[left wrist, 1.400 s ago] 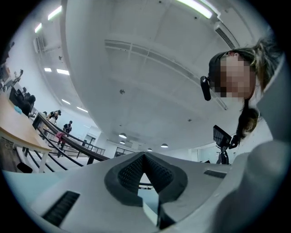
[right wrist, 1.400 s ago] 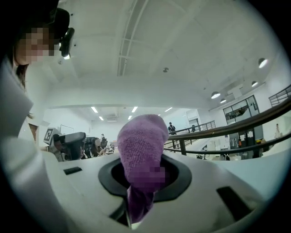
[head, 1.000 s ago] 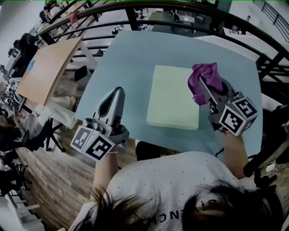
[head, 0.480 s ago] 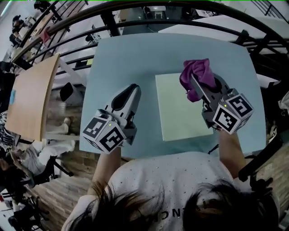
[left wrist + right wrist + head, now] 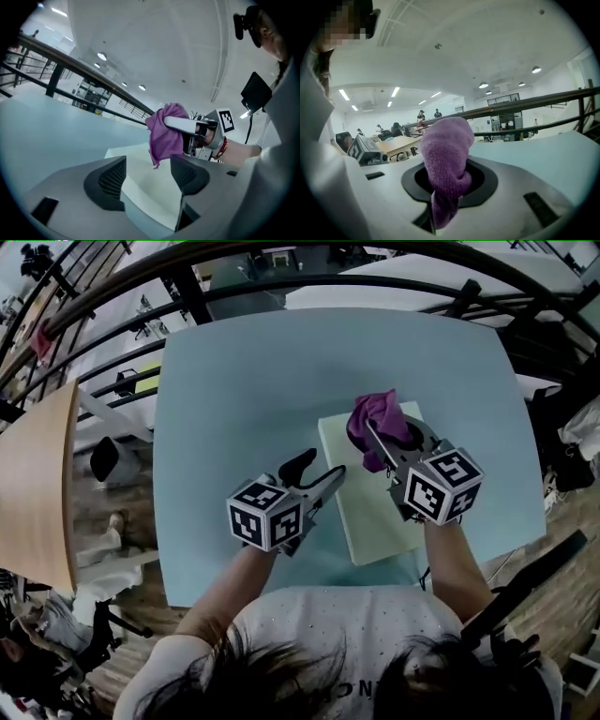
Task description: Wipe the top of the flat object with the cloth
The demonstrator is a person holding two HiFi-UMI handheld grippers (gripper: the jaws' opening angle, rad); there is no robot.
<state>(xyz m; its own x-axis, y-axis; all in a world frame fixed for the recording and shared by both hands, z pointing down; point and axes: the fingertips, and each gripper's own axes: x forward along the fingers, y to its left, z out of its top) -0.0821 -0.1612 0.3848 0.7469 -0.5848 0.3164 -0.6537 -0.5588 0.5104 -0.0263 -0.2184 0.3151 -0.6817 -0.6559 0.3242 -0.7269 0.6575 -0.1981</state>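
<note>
The wiping itself does not seem to have started. The right gripper (image 5: 377, 434) is closed on the purple cloth (image 5: 372, 412), which is pinched between its jaws so that a bunch stands above them and a tail hangs below. It holds the cloth over the far part of the flat object (image 5: 362, 514), a pale green board lying on the blue table (image 5: 234, 381). From these views I cannot tell for sure whether the cloth already touches the board's top. The left gripper (image 5: 147, 176) has its jaws wide apart; they have just been opening, and they grip nothing. Only the board's near-left edge shows through the gap, and the pads do not press on it. In my judgement this gripper is coming to steady the board, so the whole top is left to wipe.
</note>
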